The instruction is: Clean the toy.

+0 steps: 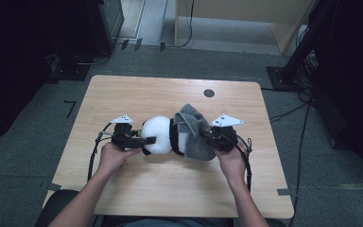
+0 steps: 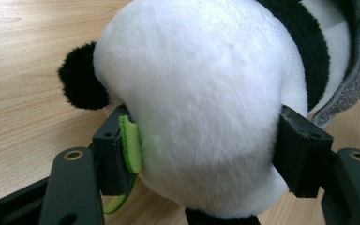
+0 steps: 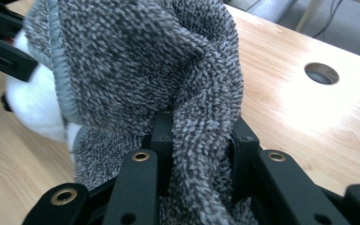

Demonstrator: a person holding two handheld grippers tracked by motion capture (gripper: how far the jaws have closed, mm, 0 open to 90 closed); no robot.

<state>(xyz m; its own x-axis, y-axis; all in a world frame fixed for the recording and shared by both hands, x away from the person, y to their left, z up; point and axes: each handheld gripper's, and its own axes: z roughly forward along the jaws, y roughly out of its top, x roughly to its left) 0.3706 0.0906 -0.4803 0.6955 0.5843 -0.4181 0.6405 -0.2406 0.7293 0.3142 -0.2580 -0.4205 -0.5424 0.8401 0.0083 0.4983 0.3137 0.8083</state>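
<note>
A plush panda [image 1: 159, 135] lies on the wooden table [image 1: 123, 94], its white head toward the left. My left gripper [image 1: 144, 141] is shut on the panda's head [image 2: 201, 103]; its black jaws press the fur on both sides, with a green tag [image 2: 130, 143] by the left jaw. A grey towel [image 1: 194, 132] is draped over the panda's body. My right gripper [image 1: 207, 137] is shut on a fold of the grey towel [image 3: 201, 140], pinched between its jaws.
A round cable hole [image 1: 209, 93] sits in the table near the far edge. Bare wood lies in front of the panda toward the near edge. Dark equipment and cables stand on the floor around the table.
</note>
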